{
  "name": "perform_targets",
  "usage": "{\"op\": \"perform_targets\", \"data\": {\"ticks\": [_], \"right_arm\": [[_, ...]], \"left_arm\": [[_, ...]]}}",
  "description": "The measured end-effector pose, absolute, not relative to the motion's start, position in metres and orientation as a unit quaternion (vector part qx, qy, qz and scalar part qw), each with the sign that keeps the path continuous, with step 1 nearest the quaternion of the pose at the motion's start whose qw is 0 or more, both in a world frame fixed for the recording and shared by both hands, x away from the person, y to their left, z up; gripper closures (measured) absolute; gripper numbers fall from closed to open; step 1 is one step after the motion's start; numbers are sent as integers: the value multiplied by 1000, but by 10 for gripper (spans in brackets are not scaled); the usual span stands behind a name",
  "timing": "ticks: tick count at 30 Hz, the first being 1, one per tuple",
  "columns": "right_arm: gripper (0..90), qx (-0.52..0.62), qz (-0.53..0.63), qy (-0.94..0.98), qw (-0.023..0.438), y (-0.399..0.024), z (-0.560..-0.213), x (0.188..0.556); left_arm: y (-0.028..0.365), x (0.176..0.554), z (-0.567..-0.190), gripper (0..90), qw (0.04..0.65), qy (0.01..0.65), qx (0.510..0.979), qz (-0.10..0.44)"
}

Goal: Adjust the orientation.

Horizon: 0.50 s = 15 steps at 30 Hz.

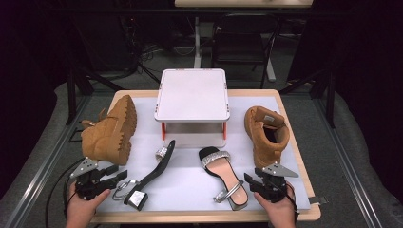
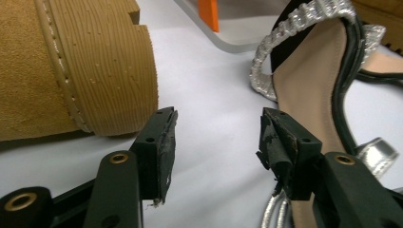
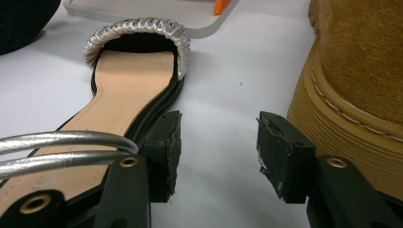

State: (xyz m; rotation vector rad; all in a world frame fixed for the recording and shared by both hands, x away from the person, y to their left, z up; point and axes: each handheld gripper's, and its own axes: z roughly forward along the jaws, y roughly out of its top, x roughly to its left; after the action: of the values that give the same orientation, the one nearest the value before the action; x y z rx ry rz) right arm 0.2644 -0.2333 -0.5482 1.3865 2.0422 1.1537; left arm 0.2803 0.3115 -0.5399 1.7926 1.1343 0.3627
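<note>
My left gripper (image 1: 119, 176) and right gripper (image 1: 248, 181) fingers gape empty; I'd pinch the light black sandal on its side (image 1: 157, 172) at its stiff sole.

Sandals (image 1: 223, 176) between seemingly open tools (image 1: 119, 176)

Bare counter (image 1: 190, 183) lies open between my sandals. At ten o'clock the tipped boot (image 1: 108, 133) blocks my left fingers (image 2: 164, 142); at one o'clock the upright boot (image 1: 266, 135) crowds my right fingers (image 3: 280, 152).
</note>
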Motion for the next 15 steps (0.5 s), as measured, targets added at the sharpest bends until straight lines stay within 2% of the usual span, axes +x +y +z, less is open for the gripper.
{"op": "perform_targets", "data": {"ticks": [15], "right_arm": [[503, 499, 417, 731, 209, -235, -547, 264]], "left_arm": [[308, 267, -517, 543, 500, 446, 733, 116]]}}
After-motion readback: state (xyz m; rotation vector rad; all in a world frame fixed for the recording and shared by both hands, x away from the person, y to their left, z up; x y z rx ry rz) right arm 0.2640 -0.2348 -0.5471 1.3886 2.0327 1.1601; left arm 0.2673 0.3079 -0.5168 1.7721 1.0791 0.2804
